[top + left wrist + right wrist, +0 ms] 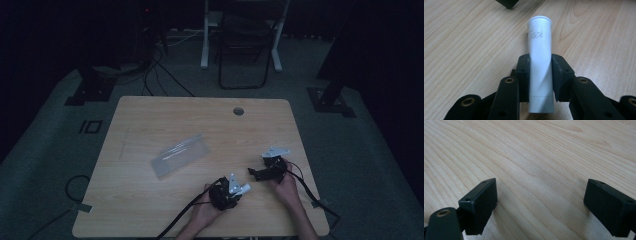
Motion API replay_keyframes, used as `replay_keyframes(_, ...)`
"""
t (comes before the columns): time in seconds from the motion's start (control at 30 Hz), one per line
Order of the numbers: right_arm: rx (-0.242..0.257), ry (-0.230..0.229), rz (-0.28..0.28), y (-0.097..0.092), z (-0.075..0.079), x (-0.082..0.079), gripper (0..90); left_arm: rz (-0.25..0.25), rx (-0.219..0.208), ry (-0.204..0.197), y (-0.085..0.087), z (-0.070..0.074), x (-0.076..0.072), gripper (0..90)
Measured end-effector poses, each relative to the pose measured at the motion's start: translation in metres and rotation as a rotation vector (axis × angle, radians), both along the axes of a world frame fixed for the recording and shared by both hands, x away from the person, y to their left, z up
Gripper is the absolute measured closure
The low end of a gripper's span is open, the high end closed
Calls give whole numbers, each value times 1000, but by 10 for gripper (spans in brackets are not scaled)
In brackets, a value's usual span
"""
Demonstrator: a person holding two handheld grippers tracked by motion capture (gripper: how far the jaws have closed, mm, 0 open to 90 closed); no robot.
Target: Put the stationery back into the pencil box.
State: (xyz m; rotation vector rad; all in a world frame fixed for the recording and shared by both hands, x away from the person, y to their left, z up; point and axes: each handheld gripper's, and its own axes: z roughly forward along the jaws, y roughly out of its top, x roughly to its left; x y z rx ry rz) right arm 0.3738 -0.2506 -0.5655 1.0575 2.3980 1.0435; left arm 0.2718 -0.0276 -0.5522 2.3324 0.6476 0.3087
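White plastic sits between my left gripper's jaws: a small tube clamped across its middle, the flared open rim pointing away from me and the closed end sticking out behind the pads. From the high view I can see my left gripper near the front edge of the wooden table, with the tube poking out to the right, toward my other hand. It looks lifted slightly off the wood, though I cannot be sure it isn't grazing the surface.

My right gripper is spread wide with nothing between its jaws, just bare wood grain beneath. In the high view the right gripper hovers just beside the tube's free end, its jaws turned toward it. Farther back, a clear plastic bag lies flat in the middle of the table, well apart from both hands.

I judge the step to be a handover, or a two-handed job on the tube: one end is held, the other is offered. Next, I would need to bring the right jaws in line with the rim end, centre the tube between them, and close gently, since thin plastic may squash or slip.
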Motion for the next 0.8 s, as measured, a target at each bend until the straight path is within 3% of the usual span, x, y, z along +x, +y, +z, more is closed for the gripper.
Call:
replay_keyframes(0.37,0,0,0,0,0,0,116,-13,-20,-2,4,4,-1,705)
replay_keyframes(0.8,1,0,-1,0,0,0,116,-1,-37,-38,15,16,2,705)
